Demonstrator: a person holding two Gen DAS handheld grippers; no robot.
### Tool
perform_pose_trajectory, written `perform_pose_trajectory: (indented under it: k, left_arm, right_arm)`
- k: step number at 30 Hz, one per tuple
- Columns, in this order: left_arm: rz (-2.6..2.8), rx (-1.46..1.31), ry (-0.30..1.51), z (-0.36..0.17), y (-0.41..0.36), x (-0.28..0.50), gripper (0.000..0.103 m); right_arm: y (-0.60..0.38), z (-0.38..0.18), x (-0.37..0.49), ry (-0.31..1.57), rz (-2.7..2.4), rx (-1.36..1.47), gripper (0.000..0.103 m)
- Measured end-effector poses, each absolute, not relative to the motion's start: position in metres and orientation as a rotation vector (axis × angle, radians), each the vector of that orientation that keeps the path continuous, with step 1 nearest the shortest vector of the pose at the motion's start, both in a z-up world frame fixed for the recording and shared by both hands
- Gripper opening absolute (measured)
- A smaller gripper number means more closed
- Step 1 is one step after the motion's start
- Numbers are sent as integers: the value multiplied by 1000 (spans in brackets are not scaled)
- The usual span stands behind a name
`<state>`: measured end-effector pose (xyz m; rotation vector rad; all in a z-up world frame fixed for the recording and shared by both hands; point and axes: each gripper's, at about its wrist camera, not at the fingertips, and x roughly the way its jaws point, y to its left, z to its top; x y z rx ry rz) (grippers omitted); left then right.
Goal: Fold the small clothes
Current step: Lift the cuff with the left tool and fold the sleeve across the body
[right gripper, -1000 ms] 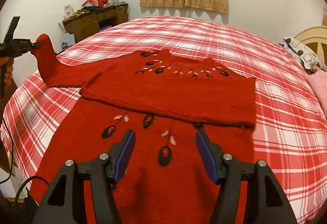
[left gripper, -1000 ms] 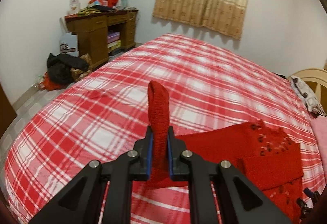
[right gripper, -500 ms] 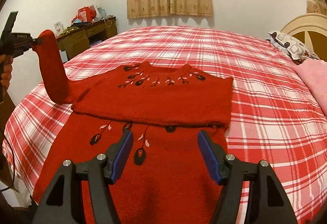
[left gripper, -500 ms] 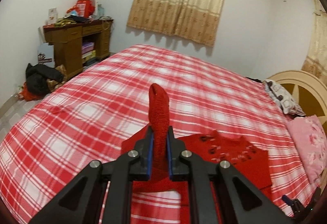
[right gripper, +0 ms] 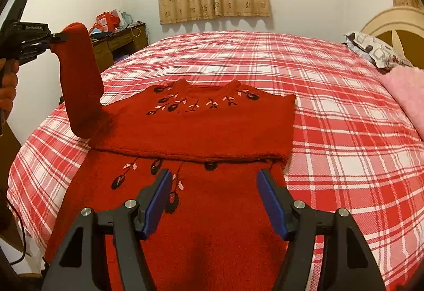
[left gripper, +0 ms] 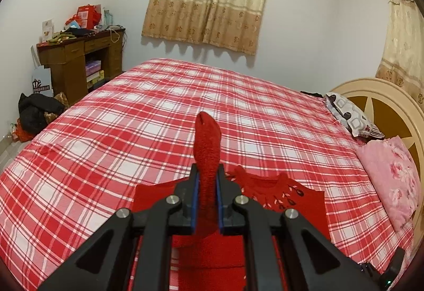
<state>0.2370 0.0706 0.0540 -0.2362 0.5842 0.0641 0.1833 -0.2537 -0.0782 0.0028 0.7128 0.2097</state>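
A red knit sweater [right gripper: 196, 129] with dark embroidered flowers lies front-up on the red plaid bed [right gripper: 344, 105], its right sleeve folded across the body. My left gripper [left gripper: 207, 185] is shut on the cuff of the left sleeve [left gripper: 208, 147] and holds it up high, so the sleeve [right gripper: 79, 84] stands nearly upright above the sweater's left shoulder. The left gripper shows in the right wrist view [right gripper: 57, 37] at the far left. My right gripper [right gripper: 213, 185] is open and empty, hovering over the sweater's lower body.
A patterned pillow [right gripper: 376, 49] and a pink blanket [right gripper: 405, 94] lie at the bed's right, by the cream headboard [left gripper: 389, 102]. A cluttered wooden desk [left gripper: 79, 63] stands by the far left wall, with dark clothes [left gripper: 37, 110] on the floor.
My left gripper has lifted the sleeve higher and carried it rightward toward the sweater's body. My right gripper has stayed open over the lower body, its view shifting a little.
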Motion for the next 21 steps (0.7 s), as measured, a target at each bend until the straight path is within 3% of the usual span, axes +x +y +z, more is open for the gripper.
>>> perform_pose_trajectory:
  k: [21]
  left_arm:
    - [21, -103, 524, 104, -22, 266, 11]
  right_arm:
    - [-285, -108, 204, 807, 145, 117, 68]
